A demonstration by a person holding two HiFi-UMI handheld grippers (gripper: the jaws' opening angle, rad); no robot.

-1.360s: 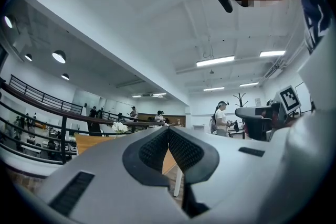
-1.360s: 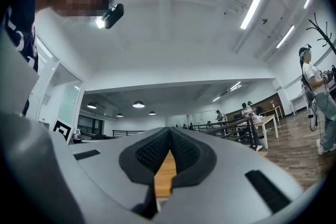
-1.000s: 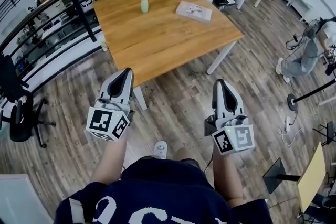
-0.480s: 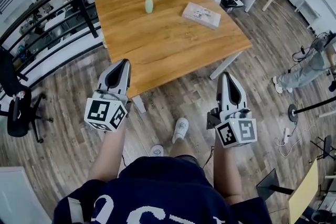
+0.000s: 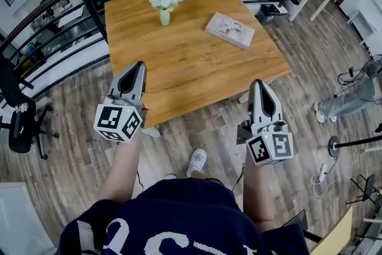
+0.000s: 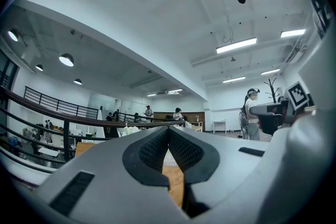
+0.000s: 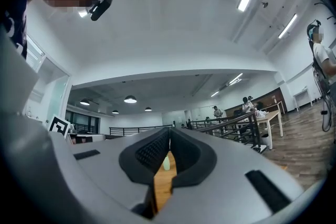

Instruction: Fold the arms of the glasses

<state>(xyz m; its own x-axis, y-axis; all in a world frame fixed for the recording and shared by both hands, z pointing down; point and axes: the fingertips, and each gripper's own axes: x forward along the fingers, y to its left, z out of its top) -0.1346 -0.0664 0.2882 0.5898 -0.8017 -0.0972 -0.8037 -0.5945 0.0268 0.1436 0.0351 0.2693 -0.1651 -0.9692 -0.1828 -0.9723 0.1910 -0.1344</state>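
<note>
No glasses can be made out in any view. A wooden table [image 5: 179, 63] stands ahead, and a flat grey-white box [image 5: 230, 30] lies on its far right part. My left gripper [image 5: 140, 66] is shut and empty, its tip over the table's near left edge. My right gripper [image 5: 258, 84] is also shut and empty, just off the near right edge above the floor. In the left gripper view the left gripper [image 6: 168, 129] shows its jaws meeting. The right gripper view shows the right gripper [image 7: 169, 131] closed too, with tabletop beyond.
A small green vase of white flowers [image 5: 165, 2] stands at the table's far left. A dark railing [image 5: 89, 6] runs behind the table. A black office chair [image 5: 21, 125] is at the left. A person [image 5: 352, 98] sits on the wood floor at the right, by stands and cables.
Both grippers have come nearer to the table, still shut. The table now fills more of the head view, and the left tip has reached over its near edge.
</note>
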